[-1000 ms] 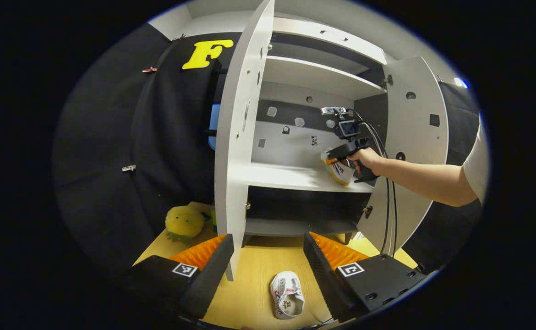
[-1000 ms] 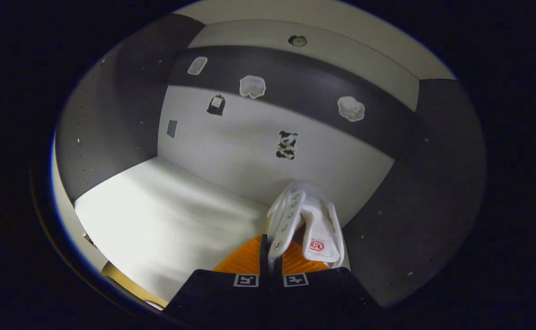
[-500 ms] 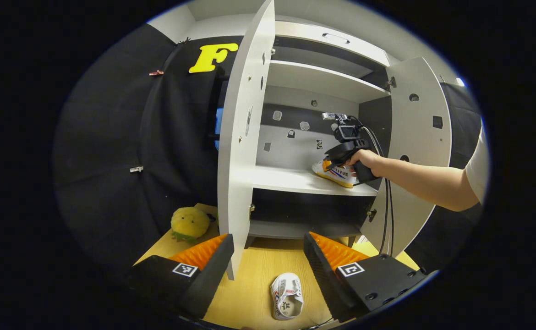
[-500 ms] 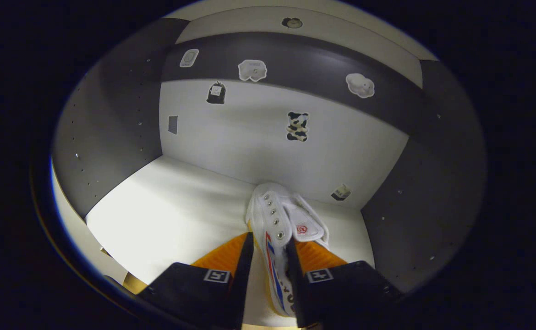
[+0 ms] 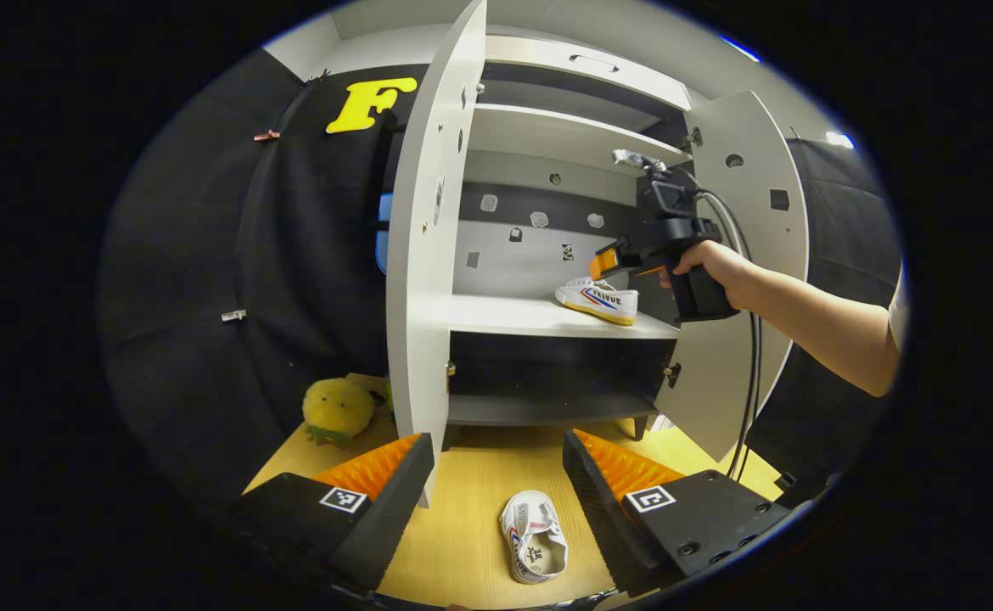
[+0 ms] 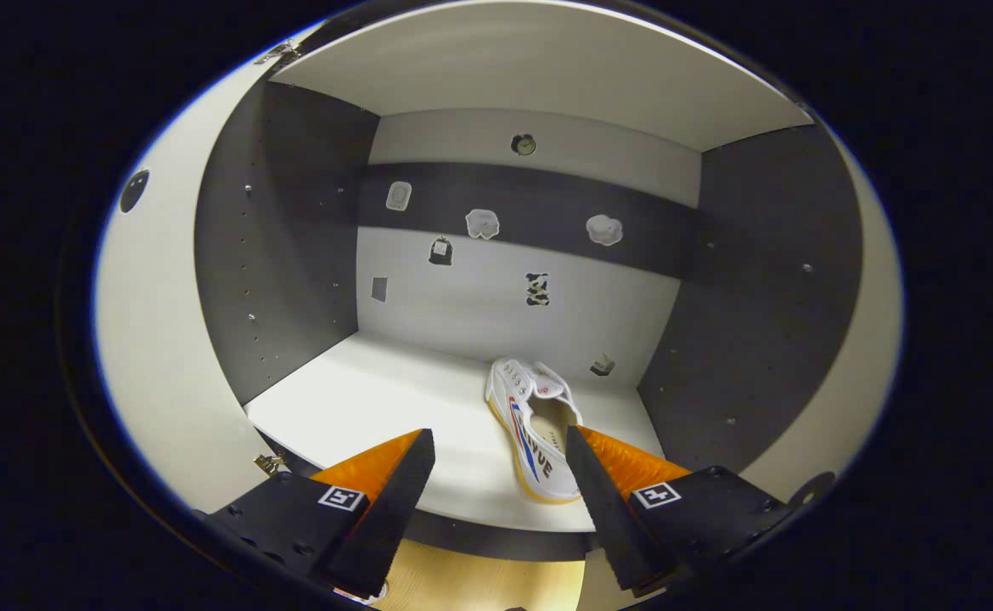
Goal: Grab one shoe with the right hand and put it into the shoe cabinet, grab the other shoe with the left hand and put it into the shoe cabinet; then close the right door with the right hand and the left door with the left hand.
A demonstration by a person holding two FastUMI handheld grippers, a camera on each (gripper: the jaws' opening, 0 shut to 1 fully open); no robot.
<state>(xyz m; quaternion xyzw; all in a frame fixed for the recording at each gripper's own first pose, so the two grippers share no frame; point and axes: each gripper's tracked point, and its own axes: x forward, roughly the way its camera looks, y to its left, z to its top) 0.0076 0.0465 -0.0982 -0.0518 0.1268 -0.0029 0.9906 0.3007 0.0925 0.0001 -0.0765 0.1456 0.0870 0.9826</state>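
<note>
White canvas shoe (image 6: 532, 428) lies flat on the cabinet's middle shelf (image 6: 378, 399), lower centre of the right gripper view, just beyond the right gripper (image 6: 501, 484), whose fingers stand wide apart and hold nothing. In the left gripper view that gripper (image 5: 624, 259) hangs above the shoe (image 5: 598, 299), centre right. The second shoe (image 5: 533, 536) rests on the wooden floor (image 5: 471, 509) at bottom centre, between the left gripper's (image 5: 496, 479) wide-open fingers. Both doors (image 5: 420, 255) stand open.
</note>
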